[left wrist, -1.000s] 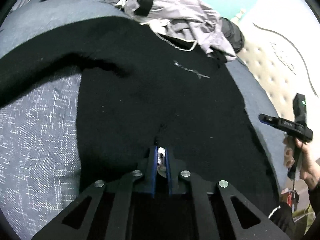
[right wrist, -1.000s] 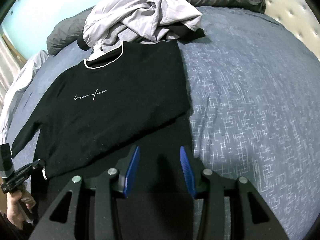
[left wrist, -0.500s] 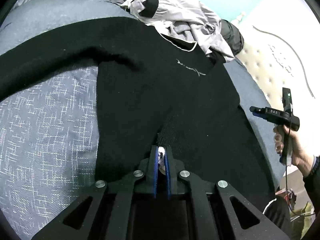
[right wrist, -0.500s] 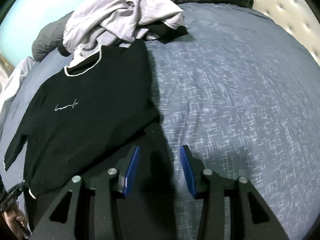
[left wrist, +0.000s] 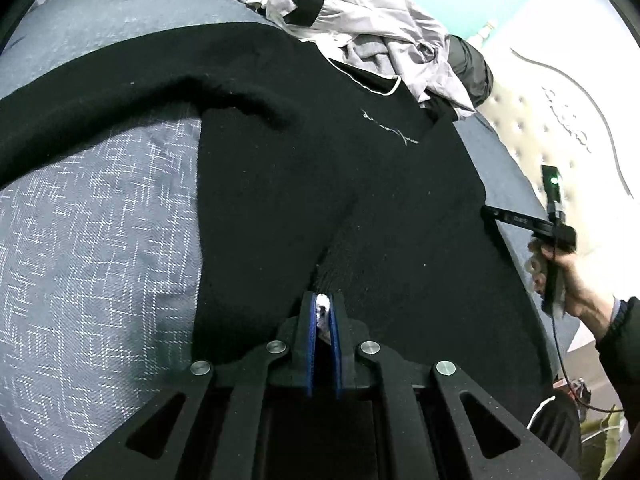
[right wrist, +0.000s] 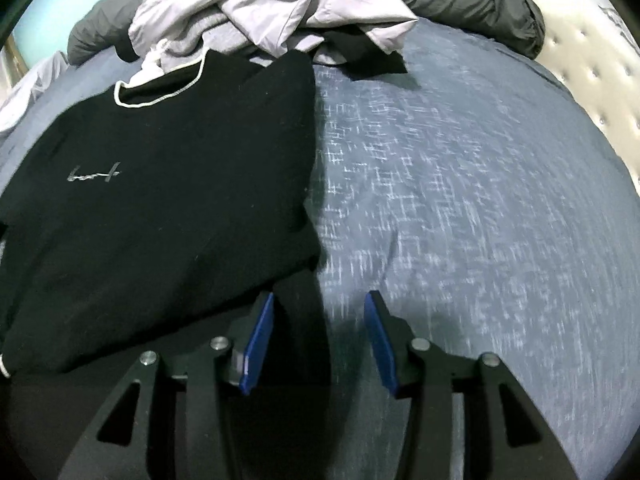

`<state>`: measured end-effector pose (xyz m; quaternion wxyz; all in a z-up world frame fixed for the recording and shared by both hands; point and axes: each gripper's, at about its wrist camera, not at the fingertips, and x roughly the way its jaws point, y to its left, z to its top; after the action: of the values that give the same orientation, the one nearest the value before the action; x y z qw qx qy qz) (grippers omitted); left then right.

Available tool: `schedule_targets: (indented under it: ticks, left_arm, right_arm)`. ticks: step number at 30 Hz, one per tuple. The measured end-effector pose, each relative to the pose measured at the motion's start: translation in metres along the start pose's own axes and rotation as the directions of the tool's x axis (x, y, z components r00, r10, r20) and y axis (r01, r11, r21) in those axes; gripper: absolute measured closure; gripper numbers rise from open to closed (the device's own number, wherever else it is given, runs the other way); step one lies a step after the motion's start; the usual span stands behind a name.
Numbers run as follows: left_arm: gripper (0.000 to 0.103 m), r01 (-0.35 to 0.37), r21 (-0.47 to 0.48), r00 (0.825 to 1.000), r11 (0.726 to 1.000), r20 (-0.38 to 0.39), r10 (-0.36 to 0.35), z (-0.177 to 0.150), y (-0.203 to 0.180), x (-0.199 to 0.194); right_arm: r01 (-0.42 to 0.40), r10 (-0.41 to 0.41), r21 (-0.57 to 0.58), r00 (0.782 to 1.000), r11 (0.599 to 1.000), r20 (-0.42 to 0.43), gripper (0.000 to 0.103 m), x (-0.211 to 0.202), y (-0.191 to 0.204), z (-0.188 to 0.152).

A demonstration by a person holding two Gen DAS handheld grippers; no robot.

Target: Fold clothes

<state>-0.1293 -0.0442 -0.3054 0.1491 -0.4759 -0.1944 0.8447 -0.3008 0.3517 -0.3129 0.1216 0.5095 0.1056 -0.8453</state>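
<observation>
A black sweater (left wrist: 300, 184) with a white-trimmed collar and a small script logo lies spread on the blue bed; it also shows in the right wrist view (right wrist: 160, 168). My left gripper (left wrist: 323, 308) is shut on the sweater's white-edged hem and lifts it into a ridge. One long sleeve (left wrist: 100, 92) stretches to the left. My right gripper (right wrist: 318, 332) is open and empty, low over the sweater's right edge and the bedspread. It also shows in the left wrist view (left wrist: 520, 222), held in a hand at the sweater's right side.
A heap of light grey clothes (right wrist: 260, 12) and a dark grey jacket (right wrist: 472, 4) lie at the bed's far end. A cream tufted headboard (right wrist: 592, 60) runs along the right. The blue bedspread (right wrist: 480, 200) spreads to the right of the sweater.
My left gripper has pulled the hem nearer and the fold ridge has grown. My right gripper has swung to the right, towards the sweater's right edge, jaws still open.
</observation>
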Motion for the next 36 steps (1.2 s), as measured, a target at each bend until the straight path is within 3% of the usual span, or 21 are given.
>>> schedule_targets:
  ticks: [2,6,11,16,19,23,26,29,36]
  left_arm:
    - [0.096,-0.001,0.002,1.0,1.0,-0.002,0.001,0.0,0.0,0.0]
    - [0.096,-0.008,0.007,1.0,1.0,-0.012,0.008,0.0,-0.001,0.004]
    - [0.096,0.006,0.001,1.0,1.0,-0.021,-0.006,-0.002,0.0,0.003]
    - [0.096,0.02,-0.009,1.0,1.0,-0.021,-0.02,-0.003,0.003,0.002]
    - [0.096,0.018,-0.004,1.0,1.0,-0.018,-0.018,-0.002,0.002,0.002]
    - [0.096,0.02,0.0,1.0,1.0,-0.004,-0.02,-0.001,0.0,0.0]
    - [0.096,0.016,0.013,1.0,1.0,0.005,-0.016,0.0,-0.003,-0.001]
    - [0.096,0.01,0.012,1.0,1.0,0.008,-0.01,0.001,-0.003,0.0]
    - [0.096,-0.004,0.037,1.0,0.999,-0.003,0.004,0.002,-0.002,0.006]
  right_arm:
    - [0.038,-0.038,0.0,0.999,0.999,0.008,0.057,0.006,0.001,0.006]
    - [0.032,-0.034,0.057,0.999,0.998,0.032,0.065,0.014,-0.012,0.01]
    - [-0.085,0.076,0.163,0.995,0.983,0.063,0.069,0.016,-0.034,0.001]
    - [-0.167,0.158,0.164,0.985,0.972,0.068,0.069,0.002,-0.046,-0.003]
    - [-0.158,0.151,0.156,0.987,0.975,0.061,0.067,-0.017,-0.054,-0.003]
    - [-0.139,0.12,0.179,0.987,0.974,0.109,0.066,-0.031,-0.06,0.026]
    - [-0.141,0.121,0.193,0.986,0.971,0.112,0.056,-0.027,-0.051,0.056]
    - [-0.149,0.137,0.17,0.987,0.974,0.08,0.056,-0.007,-0.025,0.089]
    - [-0.077,0.073,0.181,0.997,0.98,0.031,0.056,0.031,-0.003,0.144]
